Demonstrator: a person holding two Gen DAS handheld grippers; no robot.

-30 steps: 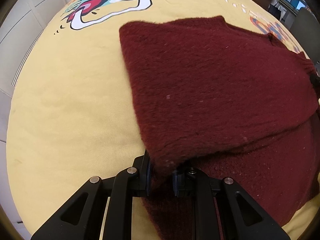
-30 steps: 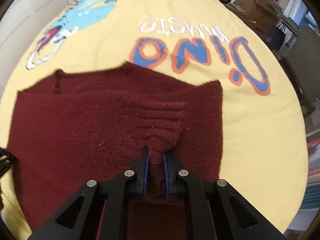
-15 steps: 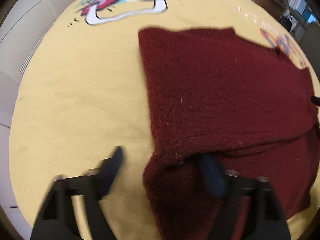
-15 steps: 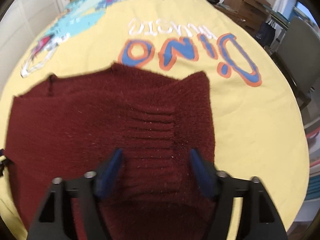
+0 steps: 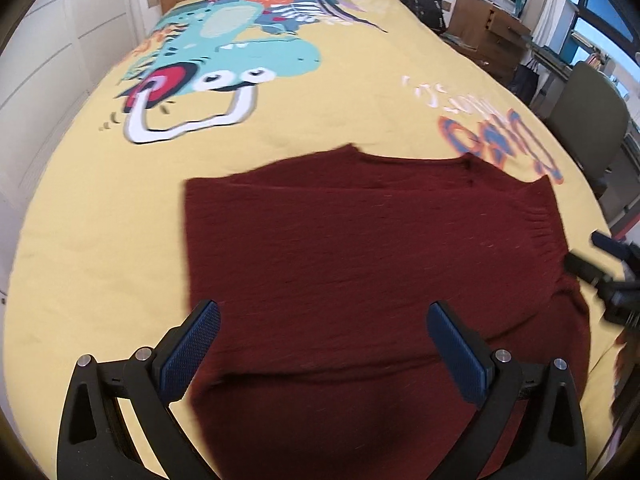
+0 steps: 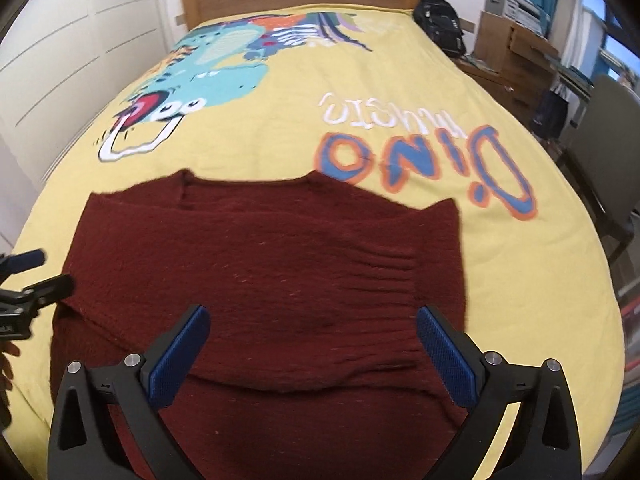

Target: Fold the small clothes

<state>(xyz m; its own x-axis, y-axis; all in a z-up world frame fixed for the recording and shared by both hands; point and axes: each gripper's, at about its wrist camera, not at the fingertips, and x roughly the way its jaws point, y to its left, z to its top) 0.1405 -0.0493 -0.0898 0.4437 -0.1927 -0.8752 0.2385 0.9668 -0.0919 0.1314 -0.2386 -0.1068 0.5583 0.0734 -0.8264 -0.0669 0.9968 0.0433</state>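
Both tongs, left (image 5: pixel 323 342) and right (image 6: pixel 312 346), have just been opening and now stand spread, empty, above the sweater (image 5: pixel 380 248) they dropped; this fold looks finished.

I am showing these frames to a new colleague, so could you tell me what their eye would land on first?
First, the dark red sweater lying folded on the near end of the bed, filling the lower middle of both views. Behind it spreads the bright yellow bedspread, with a teal cartoon dinosaur towards the headboard and big "Dino" lettering on the right. Both the left gripper and right gripper stand open above the sweater, holding nothing.
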